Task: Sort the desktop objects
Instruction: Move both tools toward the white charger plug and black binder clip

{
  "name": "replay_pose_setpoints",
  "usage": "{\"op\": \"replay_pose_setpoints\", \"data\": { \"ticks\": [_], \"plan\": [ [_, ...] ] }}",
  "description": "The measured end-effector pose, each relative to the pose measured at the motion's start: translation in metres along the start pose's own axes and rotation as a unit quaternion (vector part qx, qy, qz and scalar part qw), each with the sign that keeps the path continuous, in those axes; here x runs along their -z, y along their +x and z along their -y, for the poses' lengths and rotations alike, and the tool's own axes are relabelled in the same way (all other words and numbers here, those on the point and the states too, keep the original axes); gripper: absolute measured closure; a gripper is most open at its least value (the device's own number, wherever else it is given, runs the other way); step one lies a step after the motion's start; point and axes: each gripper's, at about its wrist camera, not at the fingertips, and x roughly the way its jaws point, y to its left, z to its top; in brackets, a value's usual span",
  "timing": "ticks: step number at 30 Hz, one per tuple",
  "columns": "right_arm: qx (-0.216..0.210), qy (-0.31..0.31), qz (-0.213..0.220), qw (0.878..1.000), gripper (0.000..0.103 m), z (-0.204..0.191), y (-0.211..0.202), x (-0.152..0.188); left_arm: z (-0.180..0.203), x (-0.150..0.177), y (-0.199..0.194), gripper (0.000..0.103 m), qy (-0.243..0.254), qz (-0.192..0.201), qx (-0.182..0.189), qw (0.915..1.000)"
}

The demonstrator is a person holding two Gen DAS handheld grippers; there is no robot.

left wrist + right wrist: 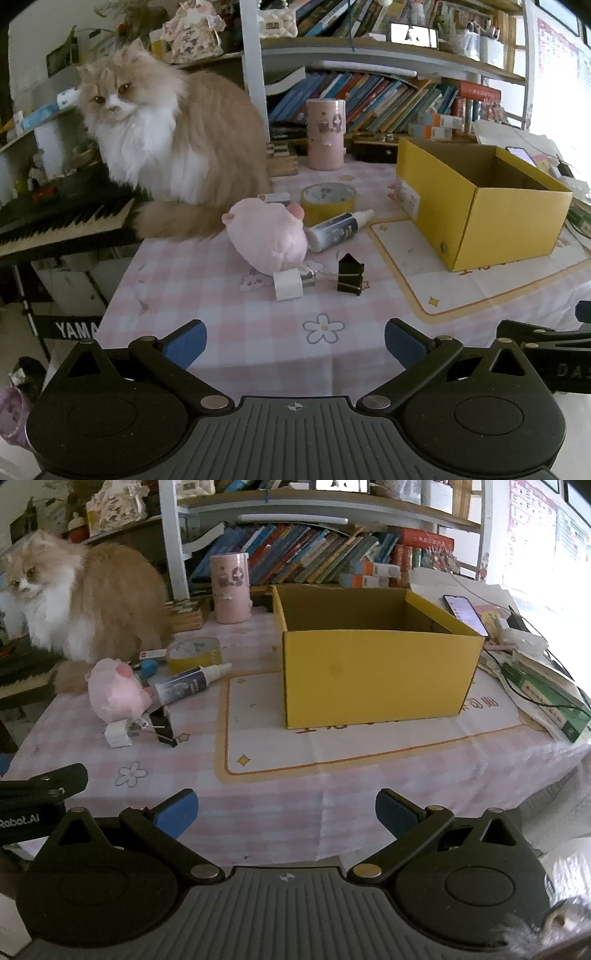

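My left hand-held gripper (295, 341) is spread wide and holds nothing. My right hand-held gripper (286, 812) is spread wide too, with nothing in it. Both hang over the near edge of the desk (229, 332), which has a pink checked cloth on it.

The big yellow cardboard box (373, 675) stands open on a cream mat with an orange border (332, 749). All the small things lie to the left of the box. The soft pink plush toy (267, 234) is there, and the white bottle with a dark label (334, 229) lies on its side between the toy and the box. Behind the bottle is the yellow roll of tape (328, 199). In front of the toy sit the small white plug (288, 284) and the black binder clip (350, 274), just beside each other. A tall pink cup (327, 134) stands far back.

A fluffy orange and white cat (166, 147) sits to the left of all this, by a black keyboard piano (62, 218).

Only my right camera shows the inside of the box well, plus a phone with a lit screen (465, 614) behind the box and a small blue thing (147, 667) by the toy. Only my left camera shows the sticker (408, 197) on the box's short side.
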Motion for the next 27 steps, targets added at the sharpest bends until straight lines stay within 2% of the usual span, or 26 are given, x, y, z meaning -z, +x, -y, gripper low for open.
{"op": "replay_pose_setpoints", "data": {
  "ticks": [27],
  "plan": [
    [-0.015,-0.022,-0.007,1.000,0.000,-0.012,0.005,-0.004,-0.009,-0.001,0.003,0.000,-0.008,-0.011,-0.014,0.9998]
  ]
}}
